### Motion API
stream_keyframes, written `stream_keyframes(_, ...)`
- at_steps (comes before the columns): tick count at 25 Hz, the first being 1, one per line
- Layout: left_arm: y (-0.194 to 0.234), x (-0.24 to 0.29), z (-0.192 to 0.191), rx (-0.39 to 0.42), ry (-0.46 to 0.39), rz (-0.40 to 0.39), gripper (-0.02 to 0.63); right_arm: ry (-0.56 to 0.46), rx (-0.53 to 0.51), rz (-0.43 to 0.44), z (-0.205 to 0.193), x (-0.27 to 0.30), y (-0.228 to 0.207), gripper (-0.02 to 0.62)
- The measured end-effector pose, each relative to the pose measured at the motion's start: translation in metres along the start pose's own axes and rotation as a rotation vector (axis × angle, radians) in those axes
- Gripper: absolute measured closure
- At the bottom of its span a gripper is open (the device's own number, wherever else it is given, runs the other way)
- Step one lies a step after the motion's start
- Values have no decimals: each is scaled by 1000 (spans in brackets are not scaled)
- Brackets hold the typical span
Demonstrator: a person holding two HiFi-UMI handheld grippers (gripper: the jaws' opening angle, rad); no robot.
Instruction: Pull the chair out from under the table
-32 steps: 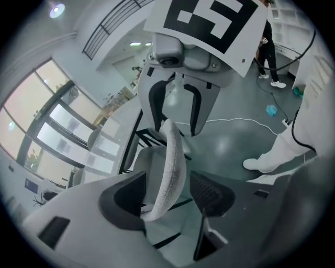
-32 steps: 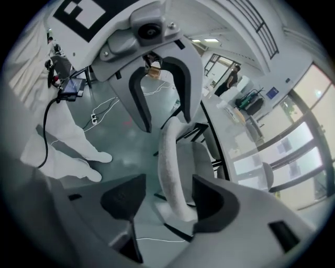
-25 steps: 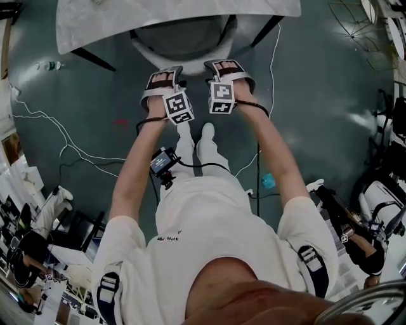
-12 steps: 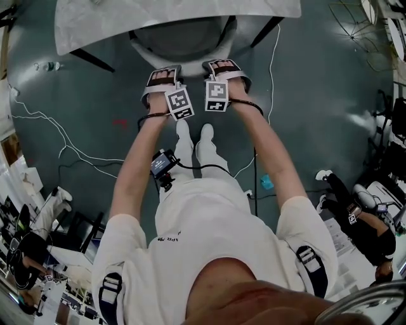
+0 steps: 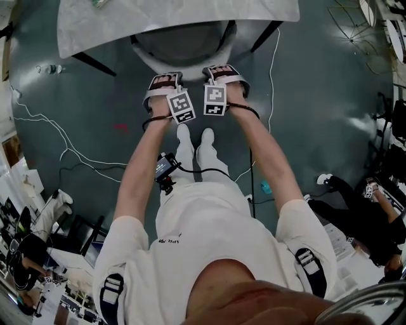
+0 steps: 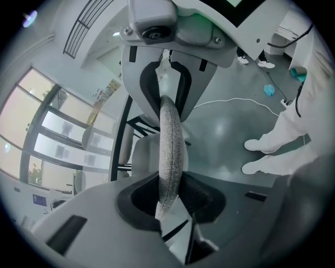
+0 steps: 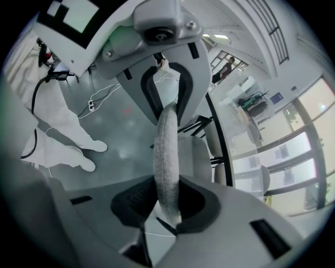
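As both pairs of jaws have just been closing, each is now clamped on the top rim of the chair (image 5: 183, 46) back. The left gripper (image 5: 163, 80) has its dark pads pressed on either side of the grey fabric edge, which runs straight out from between the jaws. The right gripper (image 5: 222, 70) grips the same rim just beside it, its pads likewise tight on the fabric. Ahead of both pairs of jaws, the chair's seat lies tucked under the bench (image 5: 127, 19), whose pale top covers most of it. Only the curved back stands clear of the bench edge. Behind the jaws, the person's white shoes (image 5: 207, 136) stand on the grey floor (image 5: 304, 95), near the chair back. In each gripper view the other gripper shows further along the rim.
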State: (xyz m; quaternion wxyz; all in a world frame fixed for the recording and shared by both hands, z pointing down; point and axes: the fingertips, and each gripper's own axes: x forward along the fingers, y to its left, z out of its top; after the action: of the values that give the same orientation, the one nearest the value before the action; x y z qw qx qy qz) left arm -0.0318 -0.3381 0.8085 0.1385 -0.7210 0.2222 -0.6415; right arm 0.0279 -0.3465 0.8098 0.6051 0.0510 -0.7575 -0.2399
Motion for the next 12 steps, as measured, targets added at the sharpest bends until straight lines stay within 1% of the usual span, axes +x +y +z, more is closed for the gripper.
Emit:
stream_keyframes(6, -1, -5, 0, -10, 6, -1, 511, -6, -11, 18, 2, -5, 2, 500)
stream_keyframes(12, -15, -14, 2, 7, -5, -24, 512, -13, -16, 35, 5, -14, 16, 502)
